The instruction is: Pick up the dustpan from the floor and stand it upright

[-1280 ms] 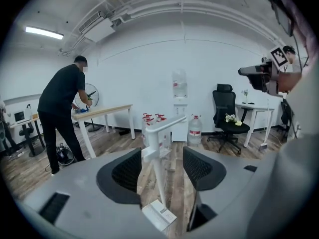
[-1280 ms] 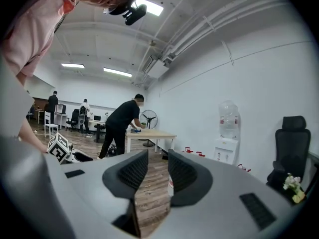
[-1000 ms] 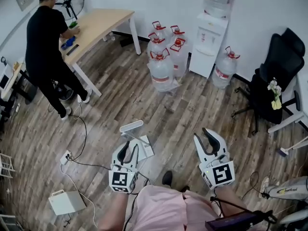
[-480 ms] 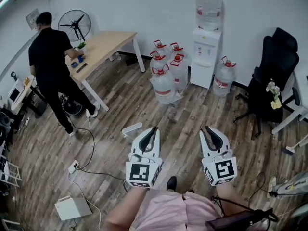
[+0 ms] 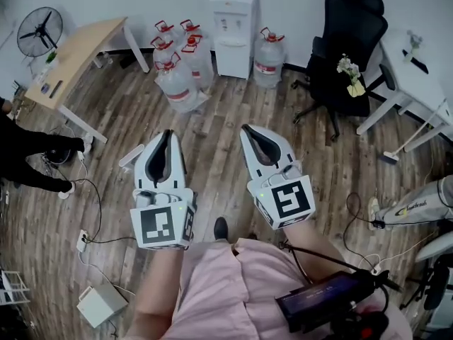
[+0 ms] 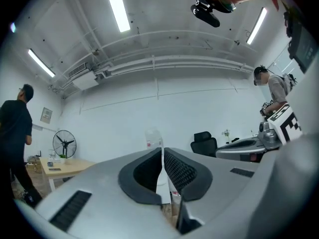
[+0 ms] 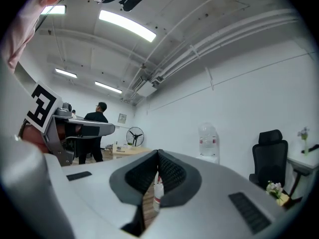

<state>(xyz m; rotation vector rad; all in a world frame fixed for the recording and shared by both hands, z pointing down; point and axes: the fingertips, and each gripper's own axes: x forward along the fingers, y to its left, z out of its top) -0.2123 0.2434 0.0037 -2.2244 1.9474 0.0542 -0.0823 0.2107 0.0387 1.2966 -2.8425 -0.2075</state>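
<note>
The white plastic dustpan [image 5: 131,156] shows only as a pale bar on the brown wood-plank floor [image 5: 219,122], just beside the left edge of the grey-and-white left gripper [image 5: 168,134]. The rest is hidden behind that gripper (upright or flat, I cannot tell). In the left gripper view the black ribbed pads [image 6: 179,171] meet at their tips, closed on nothing, with a sliver of white room showing through the slit below. The matching right gripper [image 5: 251,130] is likewise closed and empty, near the left one but apart from it, facing the tall white water dispenser [image 5: 233,20].
</note>
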